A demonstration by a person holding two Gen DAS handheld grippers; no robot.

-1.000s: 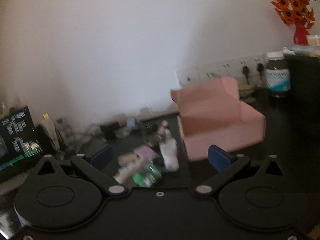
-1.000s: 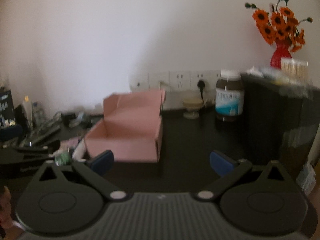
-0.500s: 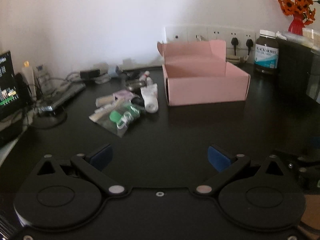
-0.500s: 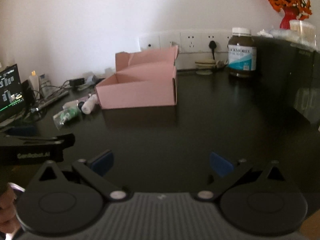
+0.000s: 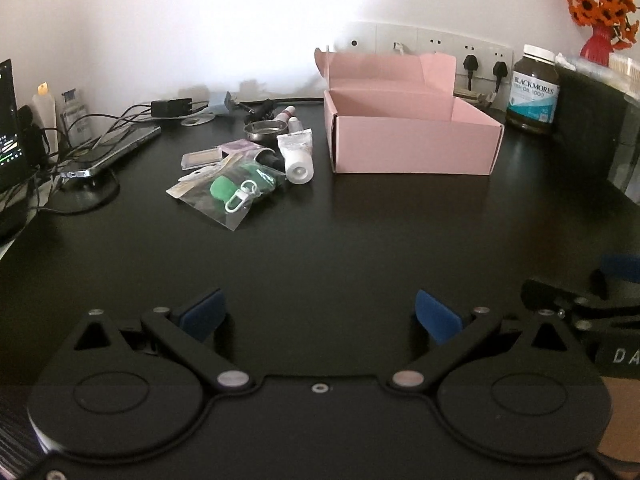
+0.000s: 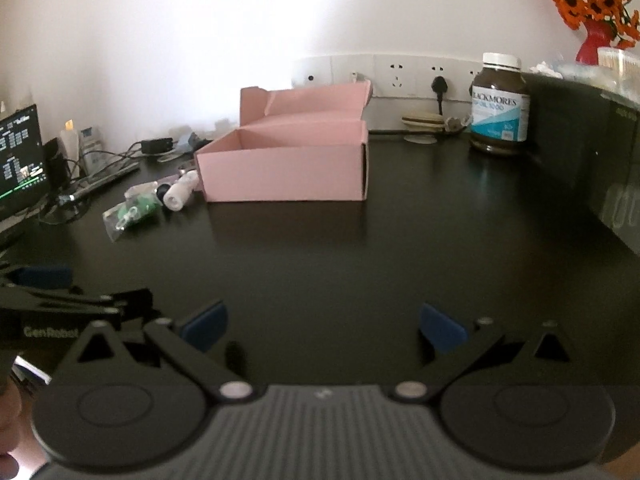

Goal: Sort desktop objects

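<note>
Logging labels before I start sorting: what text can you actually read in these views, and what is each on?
"BLACKMORES", then what looks like "FISH OIL 1000": brown supplement jar by the wall sockets.
"GenRobot": side of the left gripper, seen in the right wrist view.
"DA", cut off at the frame edge: right gripper body.
Monitor text: too small to read.
Smaller print on the jar: blurred.

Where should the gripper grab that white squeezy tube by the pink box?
Probably the white squeeze tube across its flat middle, coming from above with the open left gripper: it lies flat, round cap toward the camera, with the pink cardboard box on its right.
</note>
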